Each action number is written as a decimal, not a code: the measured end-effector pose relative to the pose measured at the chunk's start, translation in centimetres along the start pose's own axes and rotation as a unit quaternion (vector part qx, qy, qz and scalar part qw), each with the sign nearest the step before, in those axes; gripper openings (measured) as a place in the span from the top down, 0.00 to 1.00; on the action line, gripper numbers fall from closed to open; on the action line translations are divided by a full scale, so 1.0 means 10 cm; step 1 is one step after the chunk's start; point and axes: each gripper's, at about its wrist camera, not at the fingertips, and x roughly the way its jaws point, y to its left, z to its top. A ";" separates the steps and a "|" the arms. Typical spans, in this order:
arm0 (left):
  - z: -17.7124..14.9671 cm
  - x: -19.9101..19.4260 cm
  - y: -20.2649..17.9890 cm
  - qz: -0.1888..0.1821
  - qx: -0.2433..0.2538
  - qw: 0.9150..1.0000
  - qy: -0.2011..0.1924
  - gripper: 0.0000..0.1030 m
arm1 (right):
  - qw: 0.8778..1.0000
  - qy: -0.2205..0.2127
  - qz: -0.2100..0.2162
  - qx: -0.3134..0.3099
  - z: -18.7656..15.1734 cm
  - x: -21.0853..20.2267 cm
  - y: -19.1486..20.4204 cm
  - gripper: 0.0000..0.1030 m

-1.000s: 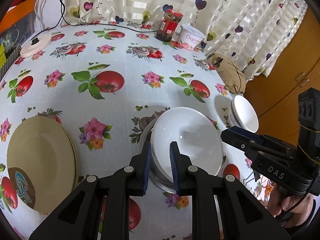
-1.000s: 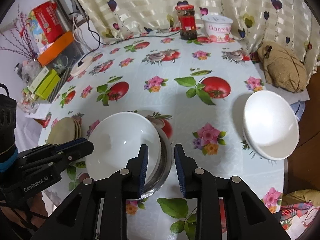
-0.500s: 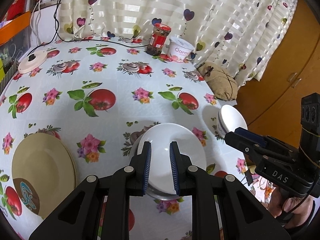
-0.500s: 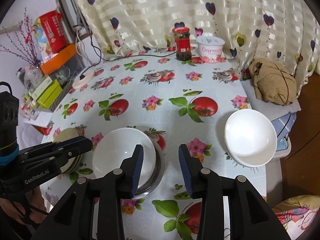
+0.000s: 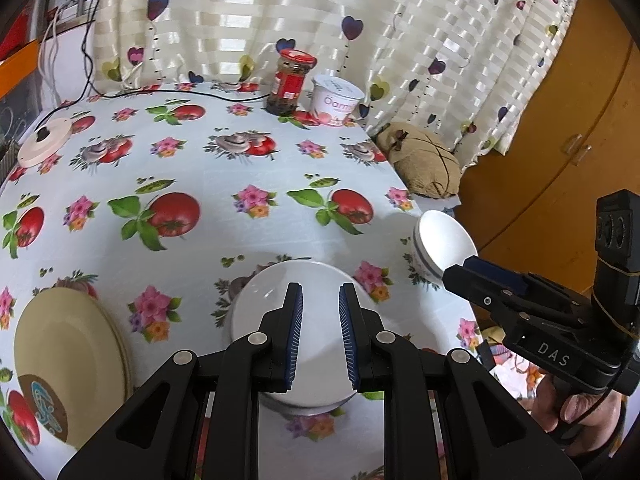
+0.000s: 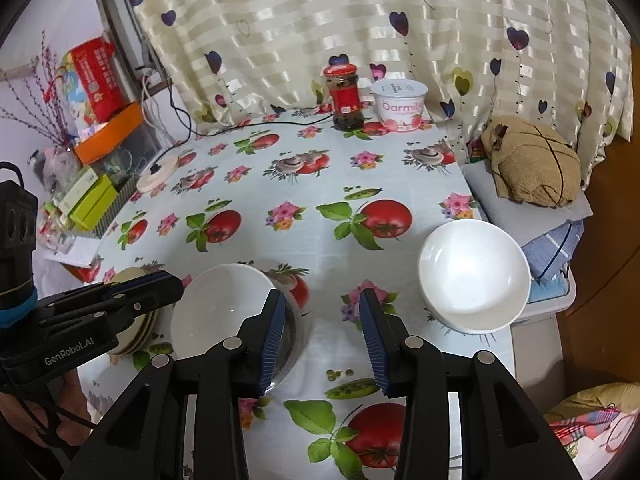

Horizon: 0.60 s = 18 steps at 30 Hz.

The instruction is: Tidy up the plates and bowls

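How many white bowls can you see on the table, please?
2 for certain: one white bowl nested in a metal dish near the front, and one white bowl at the table's right edge; more may be stacked beneath it.

White bowl (image 5: 280, 308) beneath parted left gripper (image 5: 319, 336)

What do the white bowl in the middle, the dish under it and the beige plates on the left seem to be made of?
White bowl: likely glazed ceramic or porcelain; smooth, opaque, with a small bright highlight.
Dish under it: probably metal, perhaps stainless steel; its rim looks grey and mirror-like.
Beige plates: matte, with a printed patch; melamine or matte ceramic, which one the look leaves open.
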 end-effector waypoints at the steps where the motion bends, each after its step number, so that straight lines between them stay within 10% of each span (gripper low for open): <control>1: 0.01 0.02 -0.03 -0.002 0.003 1.000 0.001 0.81 | 1.000 -0.001 0.000 0.002 0.00 -0.01 -0.02 0.62; 18: 0.26 0.47 -0.57 -0.041 0.036 0.998 0.032 0.81 | 0.997 -0.014 -0.036 0.064 0.00 -0.10 -0.77 0.62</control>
